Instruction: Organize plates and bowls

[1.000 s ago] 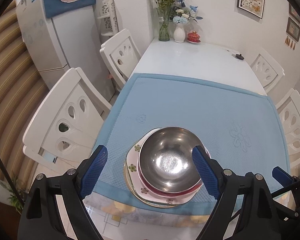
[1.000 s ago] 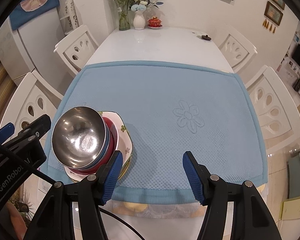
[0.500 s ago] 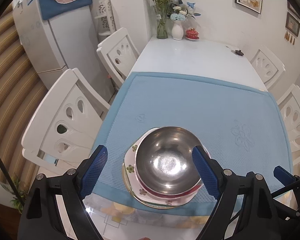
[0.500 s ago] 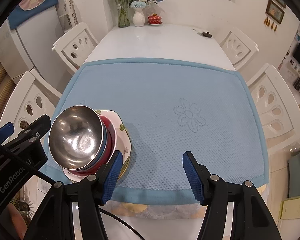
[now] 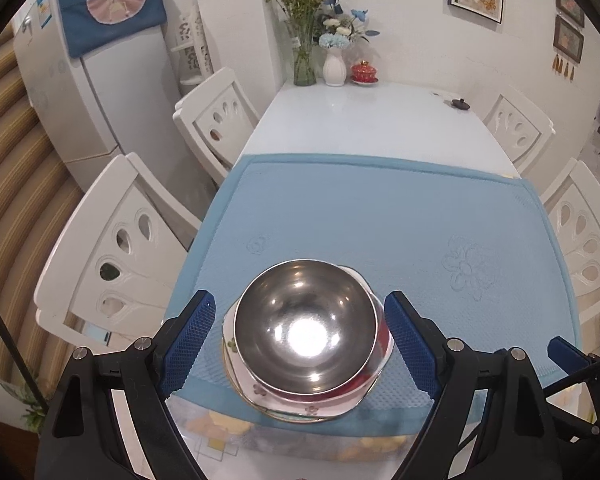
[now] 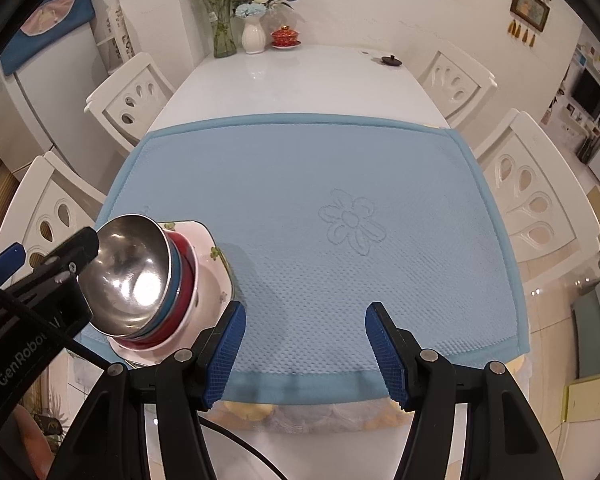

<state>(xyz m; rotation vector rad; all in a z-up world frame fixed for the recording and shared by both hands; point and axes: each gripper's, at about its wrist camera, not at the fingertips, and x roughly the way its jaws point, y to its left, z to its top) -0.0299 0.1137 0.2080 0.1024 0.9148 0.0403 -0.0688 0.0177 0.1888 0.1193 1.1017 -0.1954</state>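
Observation:
A steel bowl [image 5: 306,328] tops a stack near the front left corner of the blue mat [image 5: 380,220]. Under it sit a blue bowl [image 6: 175,280] and a red bowl [image 6: 184,304], all on floral plates [image 5: 260,390]. My left gripper [image 5: 296,306] hangs open over the stack, one blue pad on each side of the steel bowl and neither touching it. My right gripper [image 6: 305,312] is open above bare mat [image 6: 300,168] to the right of the stack, with nothing between its fingers. In the right wrist view the stack's steel bowl [image 6: 132,276] shows beside the left gripper's black finger [image 6: 72,256].
The white table [image 5: 360,120] runs beyond the mat to the wall, where vases of flowers [image 5: 334,64] and a red lidded cup [image 5: 365,70] stand. A small dark item [image 5: 458,103] lies at the far right. White chairs [image 5: 112,248] flank both sides.
The left gripper has drifted closer to the stack, so the steel bowl looks larger and sits further left between its pads. The right gripper has stayed nearly still.

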